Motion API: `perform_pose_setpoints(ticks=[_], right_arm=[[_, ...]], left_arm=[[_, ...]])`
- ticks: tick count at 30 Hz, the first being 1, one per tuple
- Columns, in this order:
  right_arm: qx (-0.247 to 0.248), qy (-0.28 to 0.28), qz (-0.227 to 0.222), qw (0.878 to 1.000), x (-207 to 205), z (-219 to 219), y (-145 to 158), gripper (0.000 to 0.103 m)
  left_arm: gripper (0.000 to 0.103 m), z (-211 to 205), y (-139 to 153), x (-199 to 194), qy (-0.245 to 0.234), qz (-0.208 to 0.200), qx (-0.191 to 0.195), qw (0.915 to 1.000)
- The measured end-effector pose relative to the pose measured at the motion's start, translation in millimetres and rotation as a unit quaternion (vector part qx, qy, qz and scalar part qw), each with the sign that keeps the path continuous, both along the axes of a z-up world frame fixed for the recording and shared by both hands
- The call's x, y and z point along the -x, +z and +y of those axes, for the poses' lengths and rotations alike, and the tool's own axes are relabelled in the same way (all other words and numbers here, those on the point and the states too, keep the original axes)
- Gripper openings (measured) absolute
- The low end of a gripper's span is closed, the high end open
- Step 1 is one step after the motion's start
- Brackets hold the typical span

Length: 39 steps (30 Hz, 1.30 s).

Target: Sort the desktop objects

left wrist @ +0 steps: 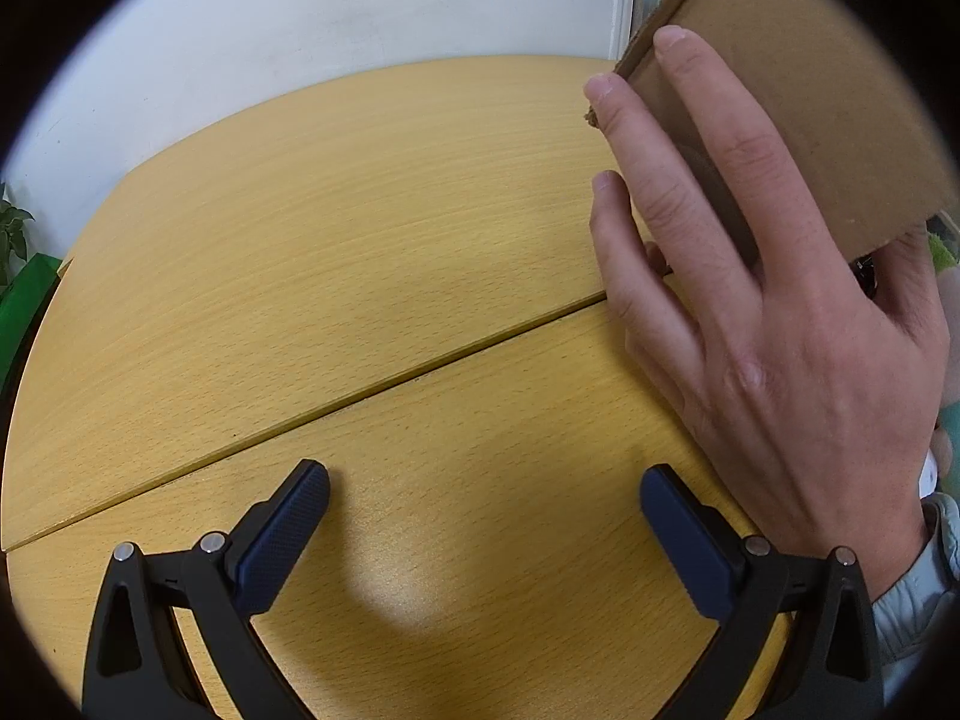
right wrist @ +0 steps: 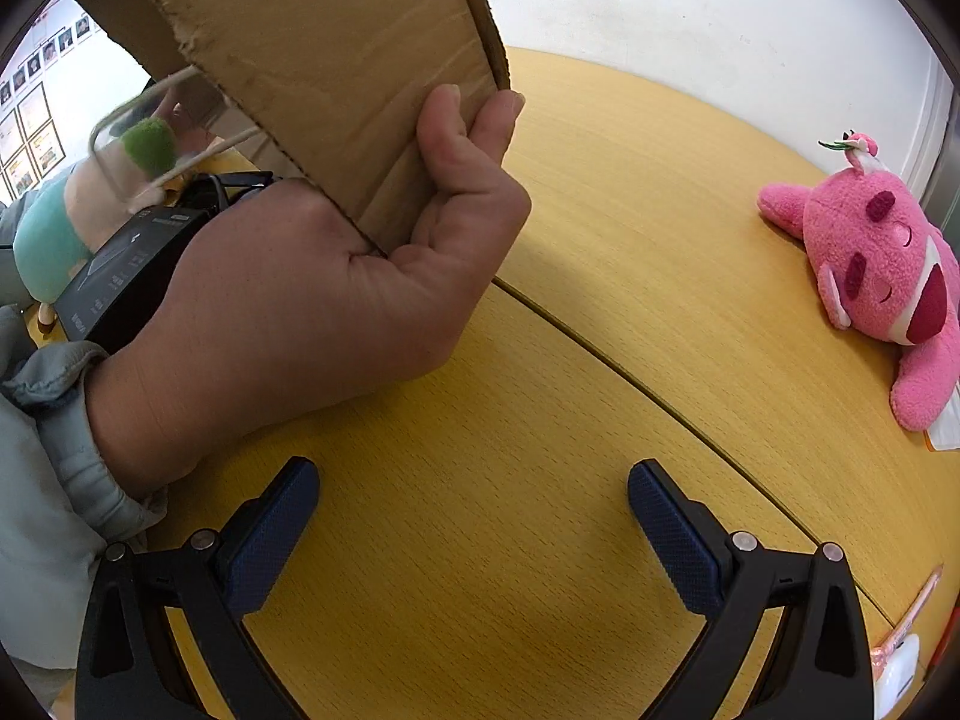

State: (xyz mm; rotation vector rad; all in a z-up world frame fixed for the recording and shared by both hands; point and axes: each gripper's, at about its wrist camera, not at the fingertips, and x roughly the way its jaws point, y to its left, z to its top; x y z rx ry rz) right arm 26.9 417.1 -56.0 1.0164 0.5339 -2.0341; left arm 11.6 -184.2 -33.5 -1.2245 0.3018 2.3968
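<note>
Above the yellow wood-grain table (left wrist: 336,252), the left black gripper with blue textured pads (left wrist: 485,501) hovers with its fingers spread wide and nothing between them. To its right, a person's bare hand (left wrist: 762,324) in a pale grey sleeve (left wrist: 912,606) grips a tilted brown cardboard box (left wrist: 804,90), fingers flat against its outer side. From the right wrist camera, the right black gripper with blue pads (right wrist: 474,495) is likewise spread apart and empty over the tabletop, which a dark seam crosses diagonally. The same hand shows here at upper left, thumb and forefinger pinching the box's torn cardboard flap. Behind the hand sit a black rectangular device (right wrist: 120,276), a green-and-cream plush toy (right wrist: 66,222) and a transparent curved object (right wrist: 138,120), blurred, so I cannot tell what it is. A pink plush bear with a white muzzle (right wrist: 882,264) lies on its back near the table's far right edge, well apart from both grippers. A small white-and-pink item (right wrist: 900,654) shows at the lower right rim.
</note>
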Motion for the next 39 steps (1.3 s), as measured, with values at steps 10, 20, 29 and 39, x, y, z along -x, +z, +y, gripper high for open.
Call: perform_pose_setpoints(ticks=[10, 20, 29, 39], right_arm=[[0.000, 0.003, -0.001, 1.000, 6, 2, 0, 0.103], [0.000, 0.006, -0.001, 1.000, 15, 5, -2, 0.103], [0.001, 0.008, -0.001, 1.000, 21, 8, -4, 0.103], [0.001, 0.011, -0.001, 1.000, 28, 10, -6, 0.103]], left_arm=[[0.103, 4, 19, -5, 0.000, 0.001, 0.000, 1.0000], [0.103, 10, 19, 6, 0.000, 0.000, 0.000, 1.0000], [0.103, 12, 24, 12, 0.000, 0.000, 0.001, 1.0000], [0.103, 14, 27, 14, 0.001, 0.000, 0.001, 1.0000]])
